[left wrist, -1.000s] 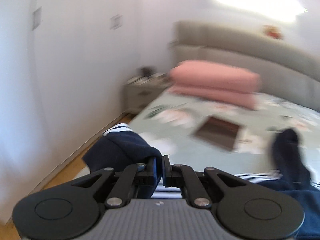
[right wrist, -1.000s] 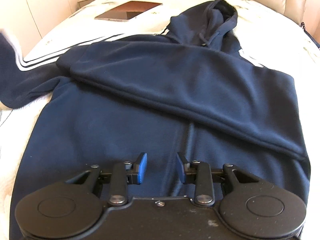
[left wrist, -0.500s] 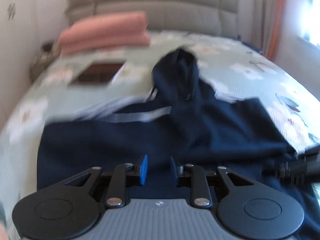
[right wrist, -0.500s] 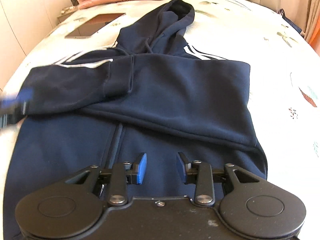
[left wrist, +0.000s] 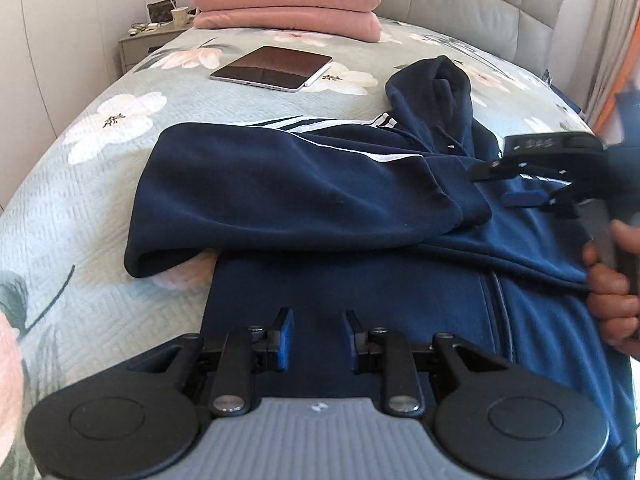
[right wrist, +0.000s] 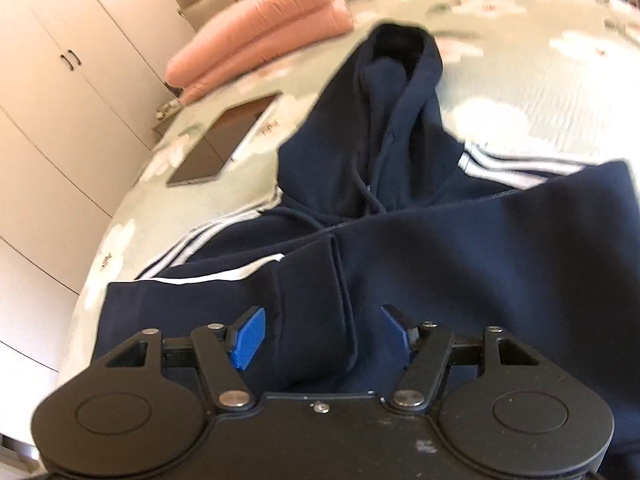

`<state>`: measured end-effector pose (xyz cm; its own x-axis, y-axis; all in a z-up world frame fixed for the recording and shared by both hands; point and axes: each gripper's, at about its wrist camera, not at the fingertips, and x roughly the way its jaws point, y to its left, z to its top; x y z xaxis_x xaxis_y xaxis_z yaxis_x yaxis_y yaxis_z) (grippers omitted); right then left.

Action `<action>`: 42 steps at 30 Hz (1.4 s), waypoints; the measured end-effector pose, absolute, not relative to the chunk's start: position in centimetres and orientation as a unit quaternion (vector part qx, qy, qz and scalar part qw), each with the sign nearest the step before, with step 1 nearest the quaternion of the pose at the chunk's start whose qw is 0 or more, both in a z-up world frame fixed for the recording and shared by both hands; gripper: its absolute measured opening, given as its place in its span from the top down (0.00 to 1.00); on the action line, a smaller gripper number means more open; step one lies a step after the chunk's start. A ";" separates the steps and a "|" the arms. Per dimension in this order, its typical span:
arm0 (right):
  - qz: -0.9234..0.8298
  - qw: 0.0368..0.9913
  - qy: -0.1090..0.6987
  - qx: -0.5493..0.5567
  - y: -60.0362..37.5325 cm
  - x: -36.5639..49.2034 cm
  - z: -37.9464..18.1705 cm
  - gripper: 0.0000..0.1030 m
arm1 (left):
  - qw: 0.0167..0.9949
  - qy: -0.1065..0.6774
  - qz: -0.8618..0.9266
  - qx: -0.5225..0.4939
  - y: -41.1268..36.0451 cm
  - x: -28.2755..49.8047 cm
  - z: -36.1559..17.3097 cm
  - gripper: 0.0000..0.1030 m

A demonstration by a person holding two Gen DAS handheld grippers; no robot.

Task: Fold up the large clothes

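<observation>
The navy hoodie [left wrist: 360, 208] lies flat on the bed [left wrist: 80, 184], both sleeves folded across its chest. The left gripper [left wrist: 316, 336] hovers over its lower body, fingers spread and empty. The right gripper [right wrist: 320, 332], fingers spread wide, straddles the sleeve cuff [right wrist: 316, 304]. A tablet [left wrist: 272, 68] lies well apart near the pillows [left wrist: 288, 4].

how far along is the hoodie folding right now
Done: both sleeves of the navy hoodie lie folded across its chest, the striped sleeve's cuff on top. In hand: nothing; the left gripper and right gripper are open. Left: the hood is unfolded and the body still lies full length.
</observation>
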<state>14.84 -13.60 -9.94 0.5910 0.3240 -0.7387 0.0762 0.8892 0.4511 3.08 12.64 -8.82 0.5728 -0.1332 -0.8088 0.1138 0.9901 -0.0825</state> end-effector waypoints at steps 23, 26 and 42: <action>-0.135 0.890 0.435 0.017 -21.4 8.5 -6.7 0.47 | 0.905 0.416 -0.083 -0.019 10.5 9.9 -8.3 0.72; -0.153 0.877 0.453 0.055 -23.4 8.2 -8.0 0.53 | 0.902 0.422 -0.087 -0.017 9.5 11.5 -9.2 0.73; -0.031 0.907 0.404 -0.111 -16.6 12.2 -13.7 0.94 | 0.895 0.434 -0.093 0.032 6.4 17.7 -13.7 0.93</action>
<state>12.17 -16.58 -13.65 0.6718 -0.1463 -0.7261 -0.0337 0.9732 -0.2273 17.66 6.37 -13.66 0.6053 -0.1393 -0.7837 0.1944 0.9806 -0.0242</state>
